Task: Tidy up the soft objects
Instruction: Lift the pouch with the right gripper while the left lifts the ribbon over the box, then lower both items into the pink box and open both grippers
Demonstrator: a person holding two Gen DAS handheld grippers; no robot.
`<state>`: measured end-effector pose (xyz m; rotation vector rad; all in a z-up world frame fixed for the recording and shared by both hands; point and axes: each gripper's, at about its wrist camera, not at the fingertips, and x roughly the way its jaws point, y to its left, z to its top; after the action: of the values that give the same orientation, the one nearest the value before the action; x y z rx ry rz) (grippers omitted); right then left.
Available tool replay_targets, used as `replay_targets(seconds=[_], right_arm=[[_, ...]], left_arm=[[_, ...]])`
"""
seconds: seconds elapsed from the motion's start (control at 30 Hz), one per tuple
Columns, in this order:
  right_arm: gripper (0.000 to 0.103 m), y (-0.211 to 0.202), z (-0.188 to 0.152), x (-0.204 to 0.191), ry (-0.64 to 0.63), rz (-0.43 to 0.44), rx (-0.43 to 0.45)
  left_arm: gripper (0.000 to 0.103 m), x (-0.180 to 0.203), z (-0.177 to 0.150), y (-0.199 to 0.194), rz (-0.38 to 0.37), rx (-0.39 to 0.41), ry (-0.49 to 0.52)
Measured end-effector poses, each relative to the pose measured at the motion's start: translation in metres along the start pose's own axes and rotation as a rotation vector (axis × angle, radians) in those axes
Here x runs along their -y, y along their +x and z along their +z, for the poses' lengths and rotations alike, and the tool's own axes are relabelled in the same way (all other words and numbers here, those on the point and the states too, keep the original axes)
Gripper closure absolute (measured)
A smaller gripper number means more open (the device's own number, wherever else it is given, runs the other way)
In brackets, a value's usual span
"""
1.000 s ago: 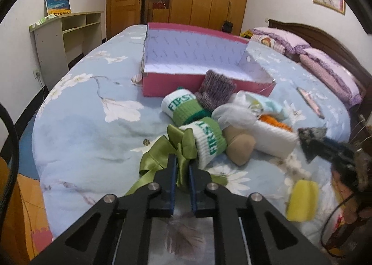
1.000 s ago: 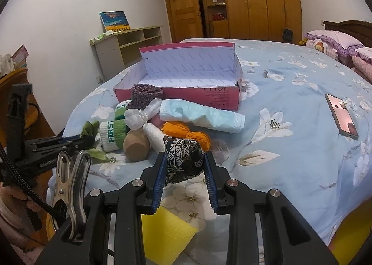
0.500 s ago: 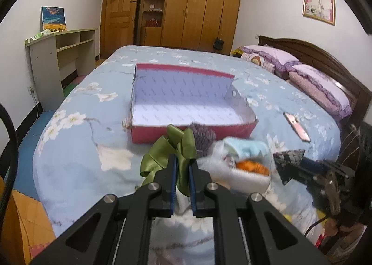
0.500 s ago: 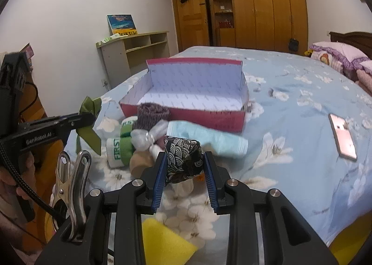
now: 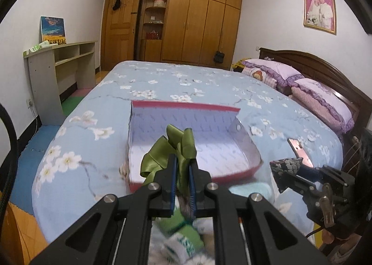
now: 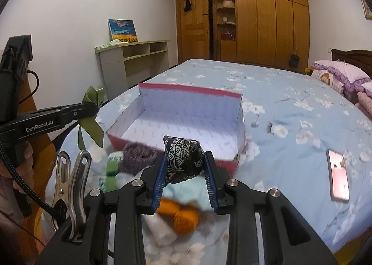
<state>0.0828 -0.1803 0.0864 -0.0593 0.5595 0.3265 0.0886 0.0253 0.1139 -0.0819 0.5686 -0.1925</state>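
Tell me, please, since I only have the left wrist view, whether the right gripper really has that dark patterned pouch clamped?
Observer: Yes. The right wrist view shows the right gripper shut on the patterned pouch, with a pad pressed against each side.
Operator: Thank you. Does my ribbon trail anywhere?
Observer: The green ribbon hangs its tails loose below the left gripper, left of the red box and not inside it.
Operator: What lies under the right gripper?
Observer: An orange bundle lies on the bedspread just below it, outside the box.
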Motion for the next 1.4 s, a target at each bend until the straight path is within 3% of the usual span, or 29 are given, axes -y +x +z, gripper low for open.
replay_targets(seconds=[0.53, 0.87, 1.4], right_arm=[[0.070, 0.083, 0.043, 0.033, 0.021, -0.003, -0.049], [0.070, 0.134, 0.048, 0.052, 0.054, 0.003, -0.109], [0.070, 0.187, 0.047, 0.067, 0.083, 0.002, -0.178]], left_arm=[[0.093, -0.005, 0.035, 0.089, 0.018, -0.043, 0.014], [0.093, -0.015, 0.033, 0.143, 0.034, -0.113, 0.007], [0.093, -0.029, 0.027, 0.191, 0.078, -0.195, 0.001]])
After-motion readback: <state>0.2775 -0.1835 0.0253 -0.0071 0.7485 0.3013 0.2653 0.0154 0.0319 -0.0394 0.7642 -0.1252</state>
